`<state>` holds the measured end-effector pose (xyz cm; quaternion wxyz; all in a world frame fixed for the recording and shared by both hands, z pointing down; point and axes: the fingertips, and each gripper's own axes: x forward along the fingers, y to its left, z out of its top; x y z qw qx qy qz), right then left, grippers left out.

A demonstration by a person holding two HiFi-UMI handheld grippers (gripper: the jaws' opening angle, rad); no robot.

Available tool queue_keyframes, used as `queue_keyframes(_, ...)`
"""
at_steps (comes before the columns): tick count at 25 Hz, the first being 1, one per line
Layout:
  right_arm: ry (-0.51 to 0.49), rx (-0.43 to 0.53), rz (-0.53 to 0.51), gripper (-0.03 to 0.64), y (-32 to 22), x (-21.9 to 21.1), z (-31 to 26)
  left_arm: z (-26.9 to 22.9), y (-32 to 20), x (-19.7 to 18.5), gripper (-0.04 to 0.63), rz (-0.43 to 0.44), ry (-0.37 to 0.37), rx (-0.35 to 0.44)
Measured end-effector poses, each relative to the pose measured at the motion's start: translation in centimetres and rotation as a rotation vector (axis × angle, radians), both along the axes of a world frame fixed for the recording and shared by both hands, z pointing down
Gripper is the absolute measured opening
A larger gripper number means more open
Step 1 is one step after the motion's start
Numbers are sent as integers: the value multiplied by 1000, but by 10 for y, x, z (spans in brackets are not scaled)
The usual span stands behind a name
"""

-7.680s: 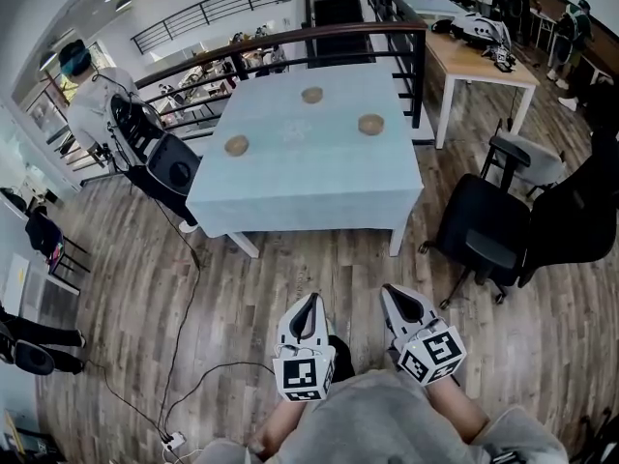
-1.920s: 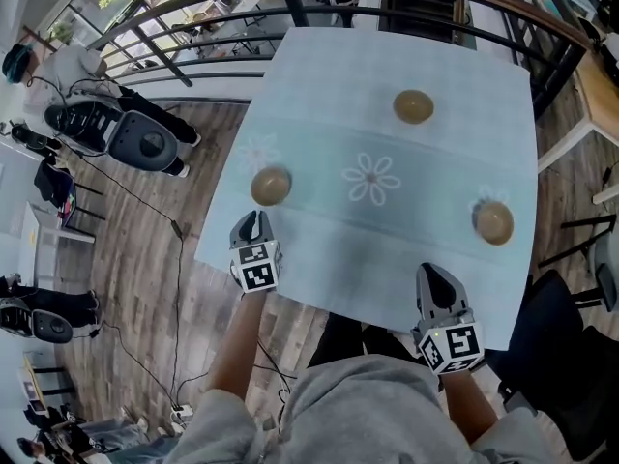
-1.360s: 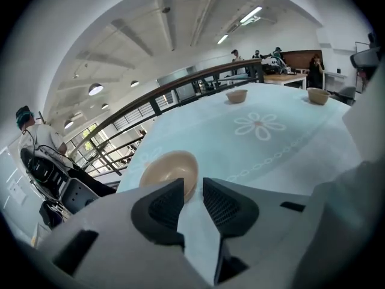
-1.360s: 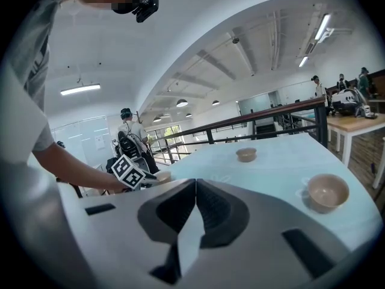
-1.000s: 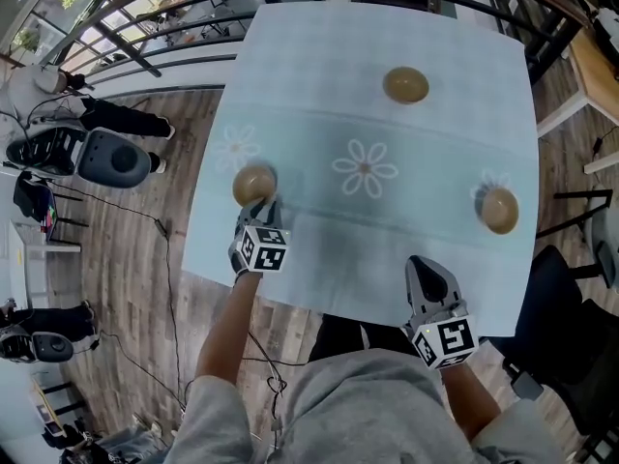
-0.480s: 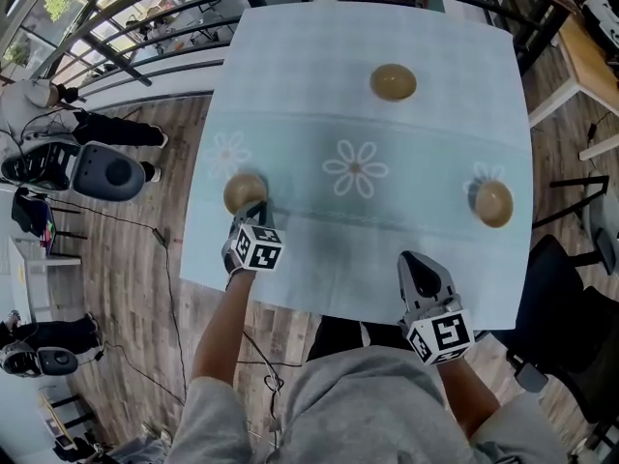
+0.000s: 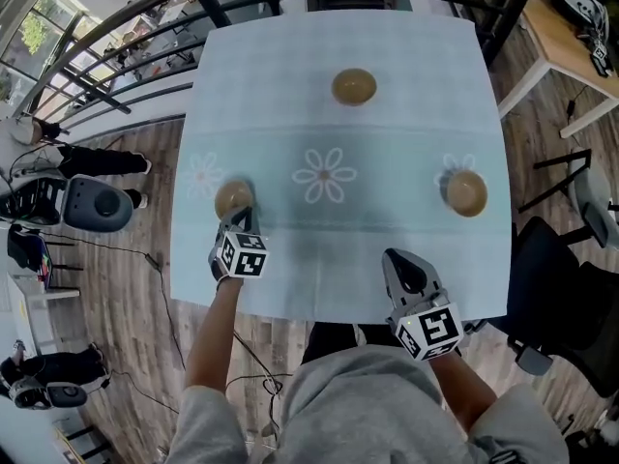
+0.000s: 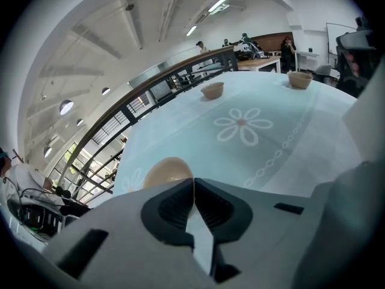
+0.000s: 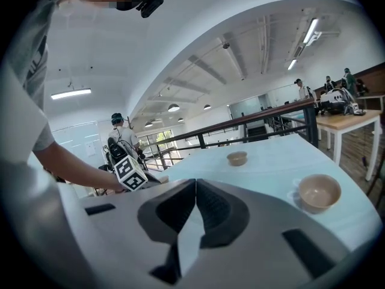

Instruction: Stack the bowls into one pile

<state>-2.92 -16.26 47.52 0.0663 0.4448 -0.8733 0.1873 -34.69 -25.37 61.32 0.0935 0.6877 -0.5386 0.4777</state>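
Note:
Three tan bowls sit apart on the pale blue tablecloth: a left bowl, a far bowl and a right bowl. My left gripper is shut, its tips right at the near side of the left bowl; nothing shows between its jaws. My right gripper is shut and empty over the table's near edge, well short of the right bowl. The far bowl and the right bowl lie beyond the flower print in the left gripper view.
A dark railing runs along the table's far and left sides. A black office chair stands to the right, and a wooden desk at the far right. Cables trail on the wooden floor to the left.
My left gripper has closed in on the left bowl, its tips now at the bowl's near side. The right gripper has stayed at the table's near edge. The bowls have not moved.

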Motion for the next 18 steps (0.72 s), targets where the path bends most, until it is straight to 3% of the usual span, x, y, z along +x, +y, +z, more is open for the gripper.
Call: queue_keyframes(18,-40,11,200,26,-7,61,-11,-35,-92,105,25,232,-14,61)
